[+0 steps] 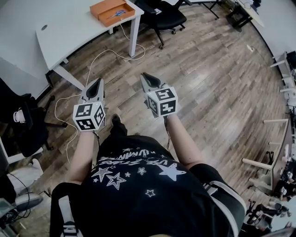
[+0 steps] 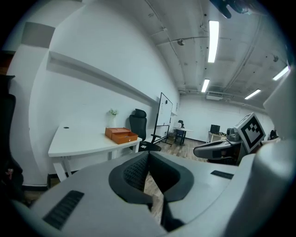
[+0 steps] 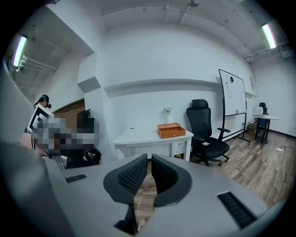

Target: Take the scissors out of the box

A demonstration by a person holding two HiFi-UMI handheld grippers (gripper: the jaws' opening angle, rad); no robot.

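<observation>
An orange box (image 1: 112,11) stands open near the corner of a white table (image 1: 69,28) at the top of the head view, with blue-handled scissors (image 1: 118,14) lying inside it. I stand on the wood floor well short of the table. Both grippers are held out in front of me, side by side at chest height. My left gripper (image 1: 97,83) is shut and empty, and my right gripper (image 1: 149,77) is shut and empty too. The box also shows far off in the left gripper view (image 2: 121,135) and the right gripper view (image 3: 173,130). The scissors cannot be made out in either gripper view.
A black office chair (image 1: 162,16) stands right of the table, and a white cable (image 1: 99,58) loops over the floor under it. Another dark chair (image 1: 23,125) is at my left. A whiteboard (image 3: 233,104) stands beyond the chair, and shelving lines the right side (image 1: 282,139).
</observation>
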